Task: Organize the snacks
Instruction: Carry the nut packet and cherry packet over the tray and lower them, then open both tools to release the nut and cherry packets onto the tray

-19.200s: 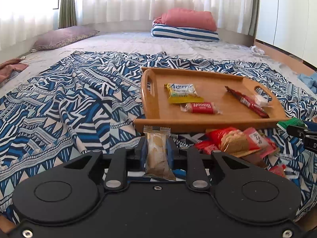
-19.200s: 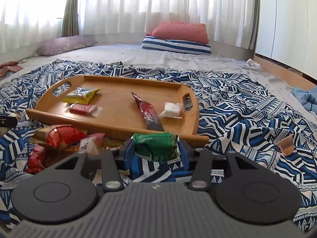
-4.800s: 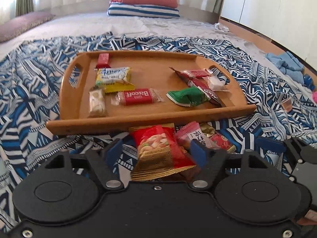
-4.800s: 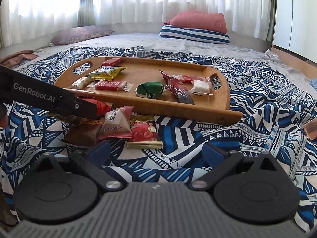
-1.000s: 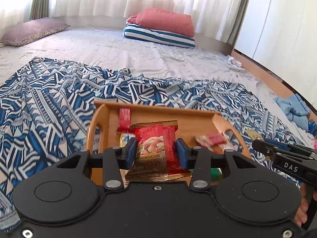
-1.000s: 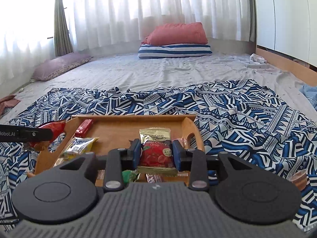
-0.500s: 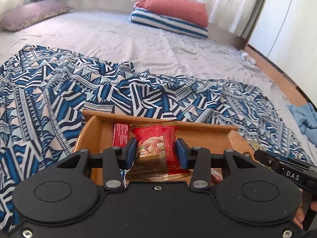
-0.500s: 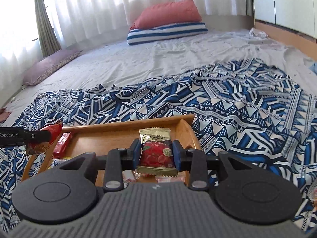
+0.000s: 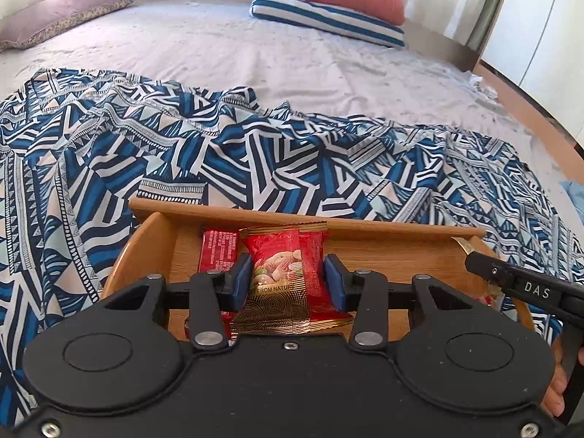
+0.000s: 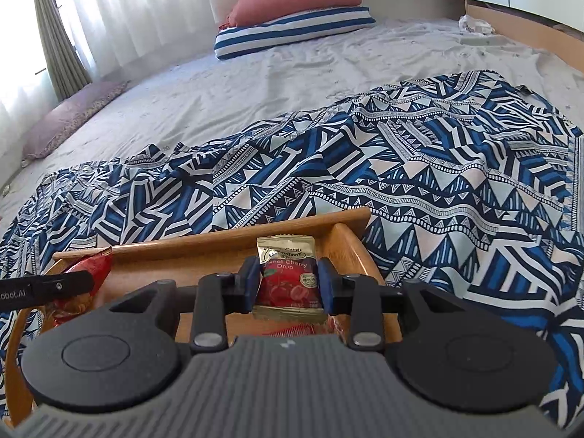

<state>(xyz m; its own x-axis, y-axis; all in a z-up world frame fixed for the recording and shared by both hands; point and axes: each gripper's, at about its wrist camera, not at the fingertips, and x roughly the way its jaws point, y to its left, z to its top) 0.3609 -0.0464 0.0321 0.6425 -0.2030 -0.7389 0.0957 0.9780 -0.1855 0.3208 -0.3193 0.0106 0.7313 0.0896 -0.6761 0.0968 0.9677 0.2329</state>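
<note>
My left gripper is shut on a red and gold nut packet and holds it over the far left part of the wooden tray. A flat red snack lies in the tray just left of the packet. My right gripper is shut on a cherry drop candy packet above the tray's far right corner. The right gripper's finger shows in the left wrist view. The left gripper's finger and its red packet show in the right wrist view. Most of the tray's contents are hidden under the grippers.
The tray sits on a blue and white patterned cloth spread over a grey bed. A striped pillow under a red one lies at the bed's far end. A purple pillow is at the far left. A wooden edge runs along the right.
Both grippers have moved forward and tilted down over the far part of the tray, each still holding its packet. The tray's far rim now sits closer in both views.
</note>
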